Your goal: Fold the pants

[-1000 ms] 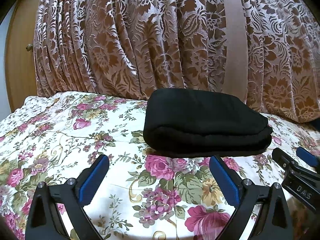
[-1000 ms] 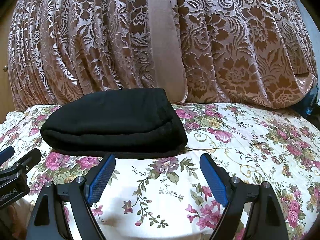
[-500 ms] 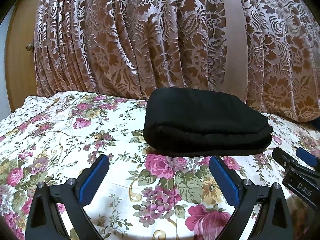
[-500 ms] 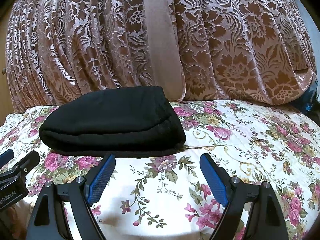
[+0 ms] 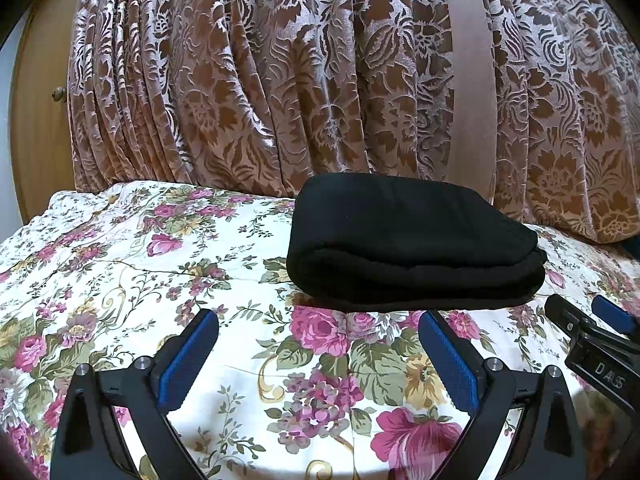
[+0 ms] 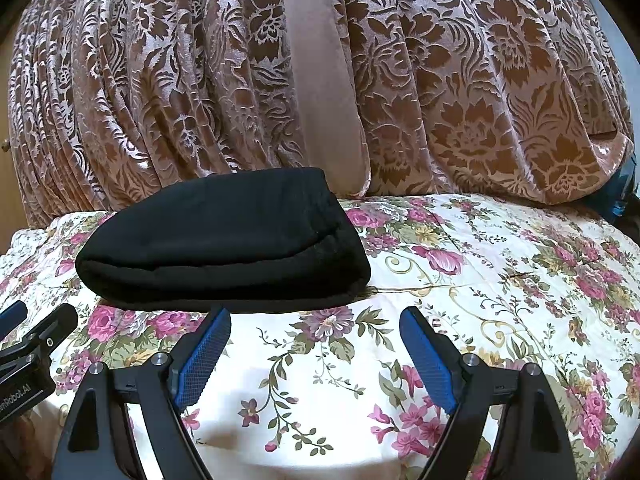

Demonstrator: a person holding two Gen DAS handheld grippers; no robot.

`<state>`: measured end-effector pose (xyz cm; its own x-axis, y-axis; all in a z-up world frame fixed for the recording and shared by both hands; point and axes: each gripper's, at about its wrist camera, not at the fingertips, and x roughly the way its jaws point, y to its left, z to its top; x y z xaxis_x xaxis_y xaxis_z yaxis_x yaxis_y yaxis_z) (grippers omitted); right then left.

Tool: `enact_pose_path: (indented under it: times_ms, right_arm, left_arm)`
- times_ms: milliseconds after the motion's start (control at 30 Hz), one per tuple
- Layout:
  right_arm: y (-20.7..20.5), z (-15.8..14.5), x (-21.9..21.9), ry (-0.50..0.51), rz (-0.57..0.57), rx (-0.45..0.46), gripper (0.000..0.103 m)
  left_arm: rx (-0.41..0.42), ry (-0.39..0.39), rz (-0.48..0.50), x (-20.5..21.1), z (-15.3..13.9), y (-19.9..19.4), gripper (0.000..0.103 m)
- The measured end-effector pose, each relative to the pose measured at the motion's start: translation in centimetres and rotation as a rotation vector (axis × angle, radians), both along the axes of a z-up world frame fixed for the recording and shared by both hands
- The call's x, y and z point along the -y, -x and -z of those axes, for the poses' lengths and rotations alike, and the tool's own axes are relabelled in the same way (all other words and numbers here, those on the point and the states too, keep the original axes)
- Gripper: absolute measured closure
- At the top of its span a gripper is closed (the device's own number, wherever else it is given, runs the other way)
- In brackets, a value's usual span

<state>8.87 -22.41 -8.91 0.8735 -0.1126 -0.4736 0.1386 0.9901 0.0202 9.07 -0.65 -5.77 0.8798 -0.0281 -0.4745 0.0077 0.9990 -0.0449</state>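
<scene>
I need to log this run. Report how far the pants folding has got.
Done: the black pants lie as a compact, layered bundle on the floral bedspread. In hand: nothing; the left gripper and right gripper are both open, short of the bundle, touching no fabric. Left: apparently nothing, beyond perhaps squaring the slightly uneven edges.

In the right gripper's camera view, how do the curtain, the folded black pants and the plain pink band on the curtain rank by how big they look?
Largest to smallest, as they look in the right wrist view:
1. curtain, filling the whole background
2. folded black pants
3. plain pink band
The pants lie nearer the camera, so true sizes stay unsure.
</scene>
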Motion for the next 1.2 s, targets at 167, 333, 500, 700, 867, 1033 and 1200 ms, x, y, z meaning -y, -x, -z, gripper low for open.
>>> enact_pose_path:
  times_ms: [167, 333, 500, 700, 867, 1033, 1200]
  right_arm:
    - [0.01, -0.02, 0.02, -0.003, 0.001, -0.001, 0.015]
    - [0.02, -0.01, 0.00, -0.003, 0.002, -0.002, 0.015]
    - [0.01, 0.00, -0.01, -0.003, 0.002, -0.002, 0.015]
    - [0.00, 0.01, 0.00, -0.004, 0.002, -0.002, 0.015]
    - [-0.04, 0.08, 0.03, -0.005, 0.002, -0.005, 0.015]
    - [-0.22, 0.28, 0.11, -0.008, -0.001, -0.013, 0.015]
    - [-0.30, 0.37, 0.14, -0.008, -0.001, -0.019, 0.015]
  left_arm:
    - [-0.003, 0.002, -0.001, -0.02, 0.08, -0.01, 0.003]
    - [-0.006, 0.001, -0.001, -0.01, 0.12, -0.04, 0.003]
    - [-0.009, 0.000, 0.002, -0.02, 0.16, -0.09, 0.003]
    - [-0.011, -0.001, 0.003, -0.02, 0.21, -0.13, 0.003]
    - [-0.016, 0.000, 0.005, -0.02, 0.27, -0.15, 0.003]
    - [-0.027, -0.002, 0.008, 0.07, 0.33, -0.34, 0.003]
    - [-0.069, -0.003, 0.022, 0.28, 0.65, -0.85, 0.003]
